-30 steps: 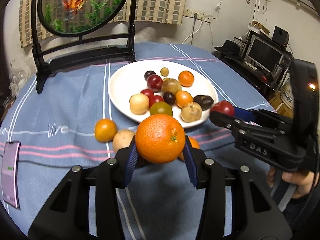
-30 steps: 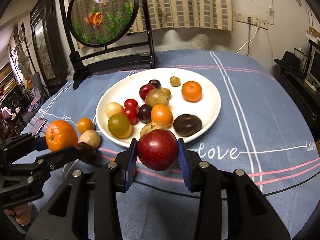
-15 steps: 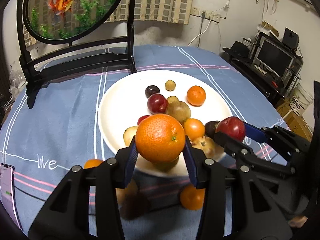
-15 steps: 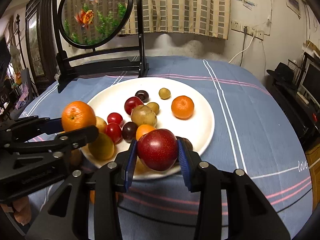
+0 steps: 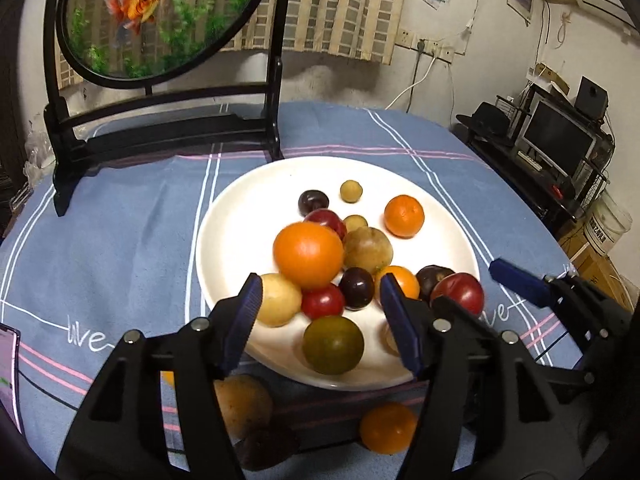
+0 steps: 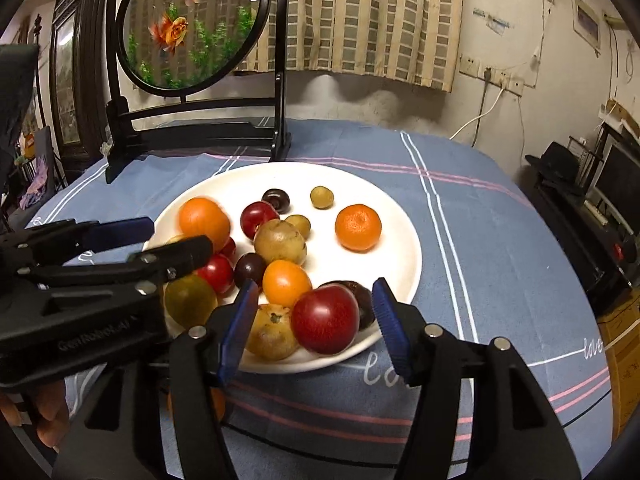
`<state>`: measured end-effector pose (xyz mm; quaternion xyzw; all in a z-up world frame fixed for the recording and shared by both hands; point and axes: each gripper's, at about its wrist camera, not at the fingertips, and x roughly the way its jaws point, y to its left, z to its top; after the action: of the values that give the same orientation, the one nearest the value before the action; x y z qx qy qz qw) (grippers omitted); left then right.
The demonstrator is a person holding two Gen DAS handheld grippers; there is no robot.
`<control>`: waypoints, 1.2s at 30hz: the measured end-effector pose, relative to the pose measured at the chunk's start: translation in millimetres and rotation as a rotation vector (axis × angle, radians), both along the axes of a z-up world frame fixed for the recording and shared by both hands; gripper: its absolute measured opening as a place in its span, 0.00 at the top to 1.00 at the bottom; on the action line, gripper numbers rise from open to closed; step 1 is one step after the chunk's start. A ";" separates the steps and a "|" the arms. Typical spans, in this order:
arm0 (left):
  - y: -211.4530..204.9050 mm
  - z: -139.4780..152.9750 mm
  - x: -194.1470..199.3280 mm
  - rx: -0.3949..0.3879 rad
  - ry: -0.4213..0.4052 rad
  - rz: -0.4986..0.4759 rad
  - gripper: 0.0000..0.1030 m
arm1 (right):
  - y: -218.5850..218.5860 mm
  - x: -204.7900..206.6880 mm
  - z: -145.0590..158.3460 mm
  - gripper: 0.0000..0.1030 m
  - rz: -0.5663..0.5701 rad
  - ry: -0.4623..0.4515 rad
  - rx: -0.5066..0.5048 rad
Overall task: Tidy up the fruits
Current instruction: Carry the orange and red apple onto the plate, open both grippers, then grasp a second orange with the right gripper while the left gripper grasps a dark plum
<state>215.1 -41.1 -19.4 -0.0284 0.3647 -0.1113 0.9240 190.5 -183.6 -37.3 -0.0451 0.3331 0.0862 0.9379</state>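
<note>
Glossy white, the round plate (image 5: pixel 224 240) is holding the dimpled orange (image 5: pixel 309 255) and smooth red apple (image 6: pixel 325 318); left tool (image 5: pixel 320 316) and right tool (image 6: pixel 314 320) are gaping wide, gripping nothing.

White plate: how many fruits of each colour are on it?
Round orange fruits: 3
Round red fruits: 4
Round dark purple fruits: 3
Round yellow-brown fruits: 3
Round green fruits: 3
Total on the round white plate: 16
</note>
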 end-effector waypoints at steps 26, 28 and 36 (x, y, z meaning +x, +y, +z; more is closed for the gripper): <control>60.1 -5.7 -82.6 0.027 0.010 0.118 0.18 | -2.8 -54.0 -15.1 0.42 0.038 0.084 0.048; 64.4 -8.3 -86.3 0.043 -0.002 0.124 0.17 | -0.6 -55.8 -15.7 0.42 0.049 0.080 0.039; 87.1 -13.7 -80.5 0.043 0.032 0.140 0.18 | 22.7 -64.2 -21.8 0.42 0.189 0.111 0.048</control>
<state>134.6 46.0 -33.1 -0.0359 0.3790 -0.0382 0.9239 126.3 -160.9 -59.1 -0.0491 0.3768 0.1844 0.9064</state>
